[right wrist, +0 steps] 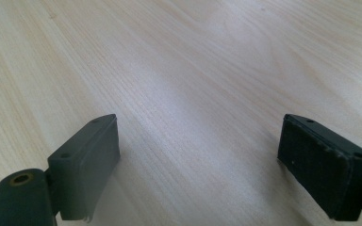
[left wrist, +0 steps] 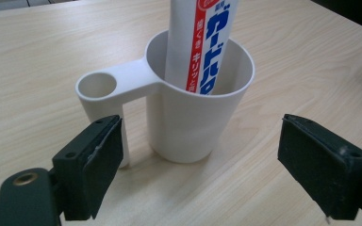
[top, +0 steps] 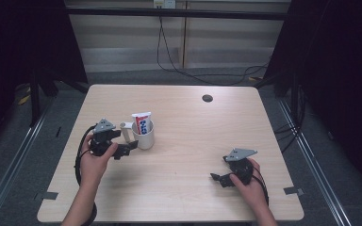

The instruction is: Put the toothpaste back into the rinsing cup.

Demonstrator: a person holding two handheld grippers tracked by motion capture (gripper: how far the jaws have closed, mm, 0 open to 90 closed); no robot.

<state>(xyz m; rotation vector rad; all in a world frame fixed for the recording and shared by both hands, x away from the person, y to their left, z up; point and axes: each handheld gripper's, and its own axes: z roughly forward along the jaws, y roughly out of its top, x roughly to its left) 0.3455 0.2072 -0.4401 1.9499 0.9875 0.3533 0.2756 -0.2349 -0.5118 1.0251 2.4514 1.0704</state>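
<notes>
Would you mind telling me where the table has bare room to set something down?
The table is bare from the cup across to its right edge, around the grommet hole, and between the two claws. It is crowded only at the left, where the left claw sits beside the cup holding the toothpaste tube.

Tube upright in cup, left tool just beside it

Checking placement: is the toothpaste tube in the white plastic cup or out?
In: the toothpaste tube stands inside the white plastic cup, its top rising above the rim.
</notes>
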